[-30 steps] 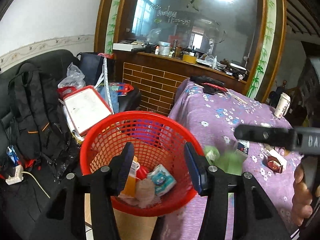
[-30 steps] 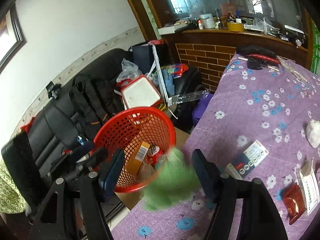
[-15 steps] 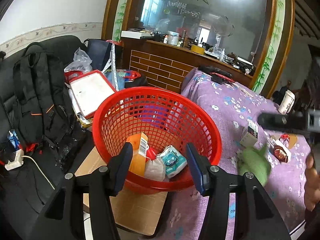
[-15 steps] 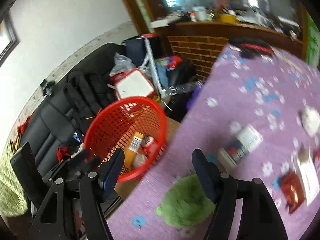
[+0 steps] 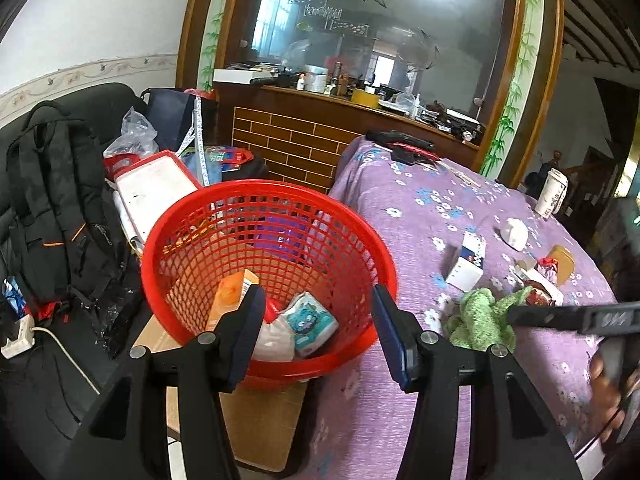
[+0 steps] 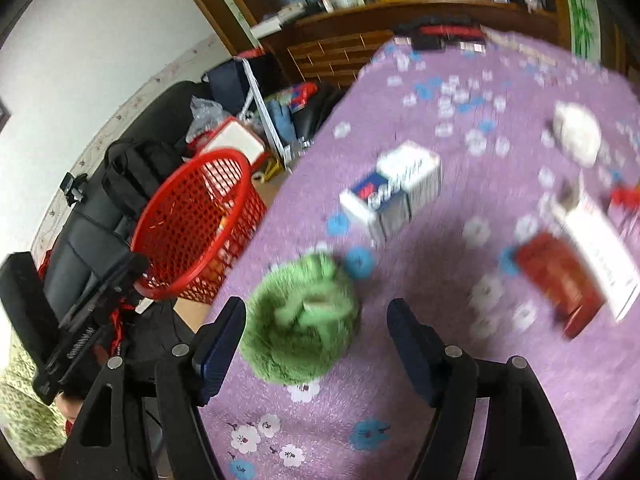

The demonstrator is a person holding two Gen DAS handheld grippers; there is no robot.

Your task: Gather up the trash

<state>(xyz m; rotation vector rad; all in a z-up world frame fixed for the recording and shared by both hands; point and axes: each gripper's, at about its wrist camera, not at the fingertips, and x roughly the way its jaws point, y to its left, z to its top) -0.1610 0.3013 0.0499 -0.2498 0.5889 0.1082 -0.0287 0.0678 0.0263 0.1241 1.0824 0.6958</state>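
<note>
My left gripper (image 5: 316, 296) is shut on the near wall of a red mesh basket (image 5: 272, 188), held beside the table's edge. An orange box (image 5: 228, 296) and a small printed packet (image 5: 310, 320) lie inside it. A crumpled green cloth (image 6: 302, 320) lies on the purple flowered tablecloth (image 6: 460, 400), between the fingertips of my right gripper (image 6: 316, 308) and nearer the left one. Its jaws are opening and the pads do not touch the cloth. Beyond it lie a white and blue box (image 6: 396, 188), a red packet (image 6: 560, 280) and a white paper wad (image 6: 576, 132).
A cardboard box (image 5: 260, 420) sits under the basket. To the left, a black backpack (image 5: 60, 200) and a white tray (image 5: 156, 196) crowd a dark sofa. A paper cup (image 5: 554, 196) stands at the table's far right. A hand (image 5: 608, 380) grips the right tool.
The green cloth left the right gripper's fingers and now rests on the table. The right gripper came down over it and tilted toward the tabletop. The left gripper has hardly moved.
</note>
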